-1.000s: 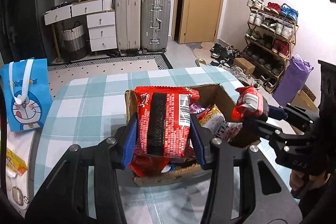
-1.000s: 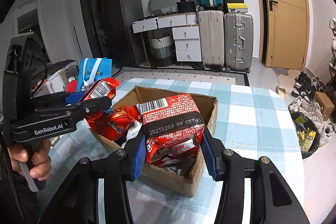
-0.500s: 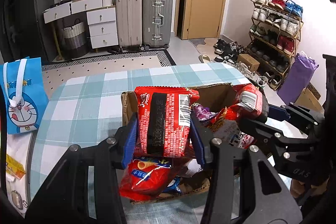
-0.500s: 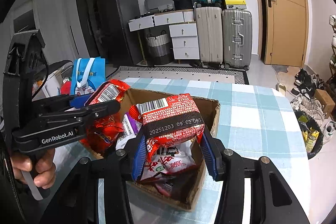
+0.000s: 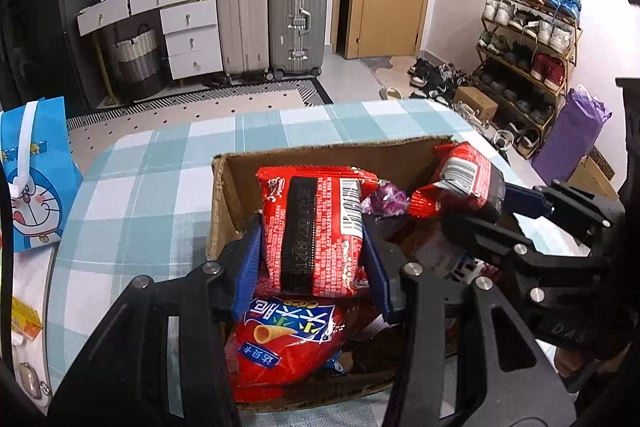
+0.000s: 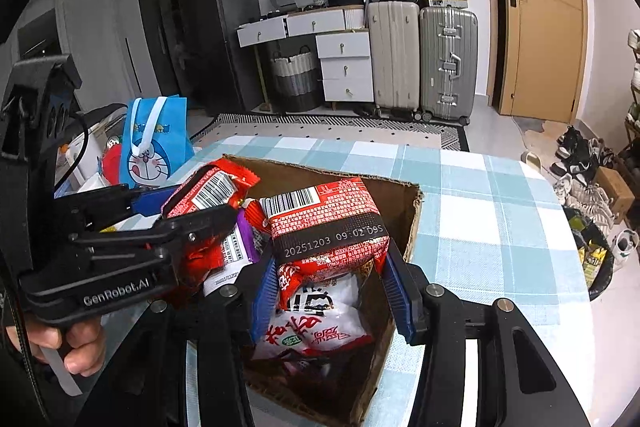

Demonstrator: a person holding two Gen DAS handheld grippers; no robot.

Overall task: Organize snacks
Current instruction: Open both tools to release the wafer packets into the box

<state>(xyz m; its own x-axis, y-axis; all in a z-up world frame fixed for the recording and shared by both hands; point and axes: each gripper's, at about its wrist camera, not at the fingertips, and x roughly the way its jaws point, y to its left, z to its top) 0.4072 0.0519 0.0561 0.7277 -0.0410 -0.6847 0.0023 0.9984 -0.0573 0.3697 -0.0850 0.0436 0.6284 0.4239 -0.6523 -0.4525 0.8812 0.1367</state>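
Observation:
An open cardboard box point(image 5: 224, 187) point(image 6: 414, 223) full of snack packets stands on the checked tablecloth. My left gripper point(image 5: 312, 267) is shut on a red snack packet point(image 5: 316, 227) and holds it over the box's left half; it also shows in the right wrist view point(image 6: 208, 187). My right gripper point(image 6: 328, 291) is shut on a second red snack packet point(image 6: 328, 227) over the box's right half; it also shows in the left wrist view point(image 5: 460, 183). Below lie a red cone-snack bag point(image 5: 288, 343), a white-and-red bag point(image 6: 316, 327) and a purple packet point(image 6: 240, 247).
A blue Doraemon bag point(image 5: 36, 175) point(image 6: 156, 143) stands at the table's left edge. The checked tablecloth point(image 6: 492, 227) stretches right of and behind the box. Suitcases point(image 5: 272, 23), drawers and a shoe rack point(image 5: 528, 39) stand on the floor beyond.
Both grippers have moved forward and lower over the box, each still holding its red packet. The box contents now show closer beneath them.

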